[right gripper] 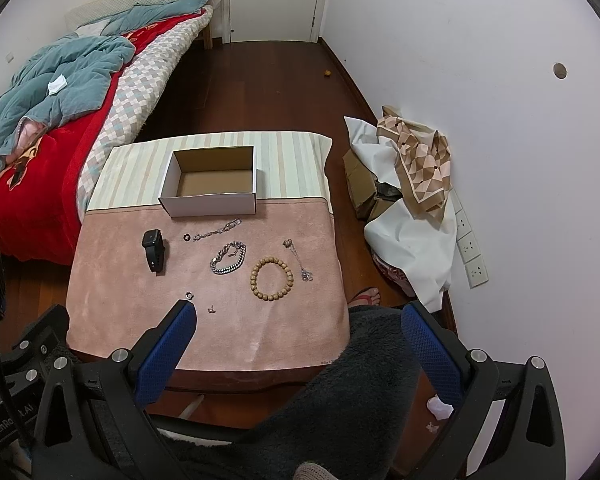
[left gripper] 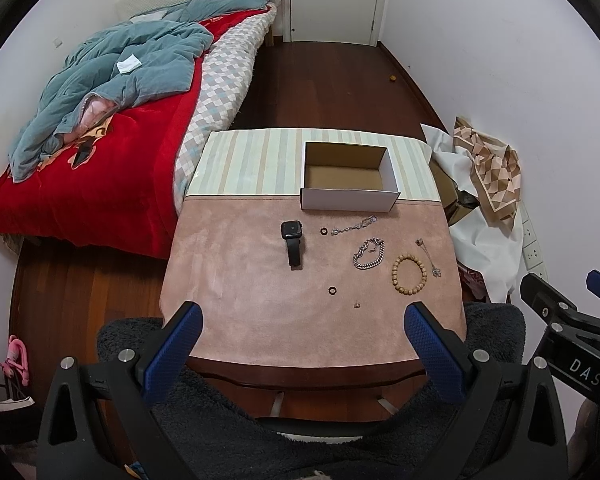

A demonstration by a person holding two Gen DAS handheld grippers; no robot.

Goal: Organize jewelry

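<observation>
Both grippers, left (left gripper: pixel 302 320) and right (right gripper: pixel 296 320), hover with fingers spread; approach the watch (left gripper: pixel 291 242), at 7 o'clock from the empty box (left gripper: pixel 392 178), squarely.

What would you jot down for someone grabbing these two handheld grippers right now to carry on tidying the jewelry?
Left gripper: open, empty, held back over the table's near edge.
Right gripper: open, empty, also held back.
White cardboard box: at the far side of the pink cloth, nothing in it.
On the cloth, untouched: black smartwatch, two small dark rings, thin silver bracelet, chunky silver chain, wooden bead bracelet, thin pendant necklace, tiny earring.
Done: nothing. Left: every piece, presumably into the box.
</observation>
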